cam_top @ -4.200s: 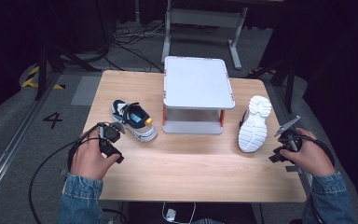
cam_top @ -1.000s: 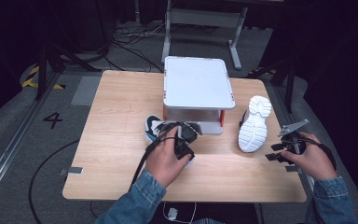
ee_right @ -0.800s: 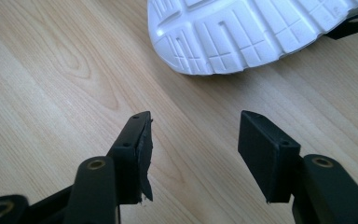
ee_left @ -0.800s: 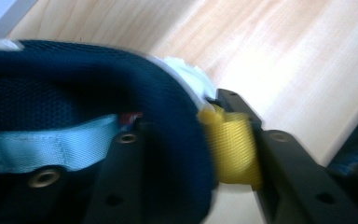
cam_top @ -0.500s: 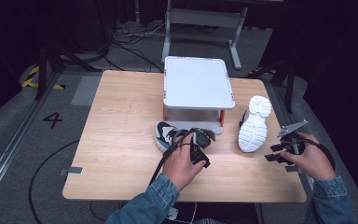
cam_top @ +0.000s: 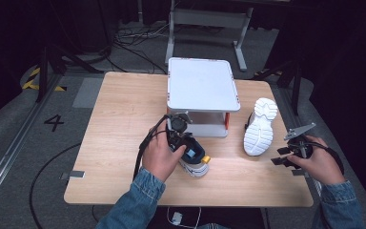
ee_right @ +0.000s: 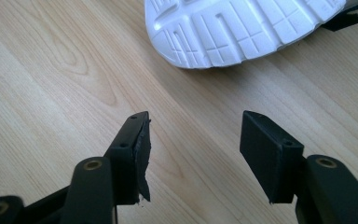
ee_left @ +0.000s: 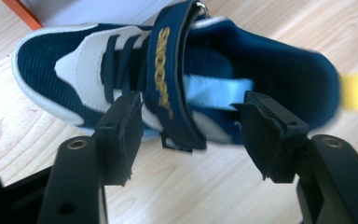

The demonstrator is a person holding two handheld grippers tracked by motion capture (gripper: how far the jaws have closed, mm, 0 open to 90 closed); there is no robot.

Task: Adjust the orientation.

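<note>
A navy and white sneaker (cam_top: 196, 161) with a yellow heel tab lies on the table (cam_top: 124, 119), just in front of the white shelf (cam_top: 202, 88). My left gripper (cam_top: 183, 143) hovers over it. In the left gripper view the jaws (ee_left: 191, 135) straddle the strapped middle of the sneaker (ee_left: 214, 88), open, with the pads off it. They opened wide a moment ago and have just closed a little. A white sneaker (cam_top: 259, 126) lies sole-up to the right of the shelf. My right gripper (cam_top: 282, 156) rests near the table's right front, open and empty (ee_right: 193, 149), with the white sole (ee_right: 242, 28) ahead of it.
The two-tier white shelf has orange posts and stands at the table's back middle. Cables trail from both grippers toward the person. A grey metal frame (cam_top: 205, 21) and floor cables lie beyond the far edge.
The left hand carried the navy sneaker from the table's left to in front of the shelf. Since half a second ago it has shifted left and the sneaker lies nearer the person. The right hand stayed put.
</note>
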